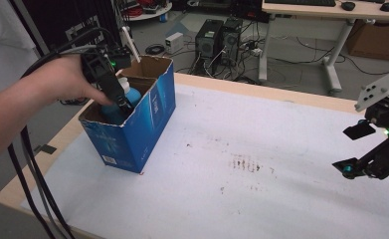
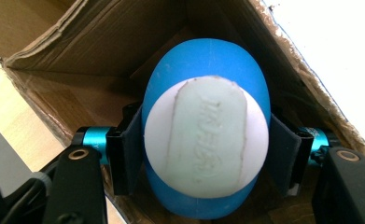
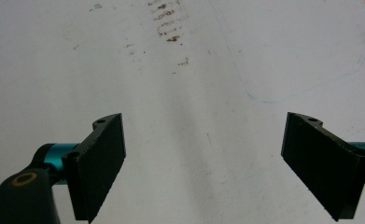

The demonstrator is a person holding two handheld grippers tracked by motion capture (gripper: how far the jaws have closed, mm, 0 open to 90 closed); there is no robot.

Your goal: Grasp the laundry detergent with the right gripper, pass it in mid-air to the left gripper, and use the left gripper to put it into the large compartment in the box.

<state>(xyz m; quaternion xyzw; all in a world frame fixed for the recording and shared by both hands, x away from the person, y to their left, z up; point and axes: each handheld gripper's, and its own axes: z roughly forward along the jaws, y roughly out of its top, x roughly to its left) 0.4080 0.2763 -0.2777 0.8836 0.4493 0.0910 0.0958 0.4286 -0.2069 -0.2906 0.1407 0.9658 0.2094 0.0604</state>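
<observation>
**Left gripper view: blue bottle clamped inside the box**

Left gripper view looks straight down on a round blue plastic bottle (image 2: 207, 60) with a white flip-top cap (image 2: 206, 136); the cap's pale oblong lid carries raised lettering too soft to read. The left gripper (image 2: 207, 154) has its black fingers (image 2: 129, 149) pressed against the bottle's two sides, clamped on it just below the cap. Around the bottle rise the brown corrugated inner walls of an open cardboard box (image 2: 77, 56), its torn edge ragged.

The high view adds the outside: the box (image 1: 142, 124) is glossy blue-printed card and stands near the left edge of the bench (image 1: 281, 164), which is covered by a white sheet marked with brown stains. There the left gripper (image 1: 120, 102) reaches down into the box from a person's hand (image 1: 65, 79).

Well apart, at the right edge, the right gripper (image 1: 353, 149) hangs above the sheet. The right gripper view shows its flat matte black fingers (image 3: 98, 163) standing wide apart with bare sheet between them.
</observation>
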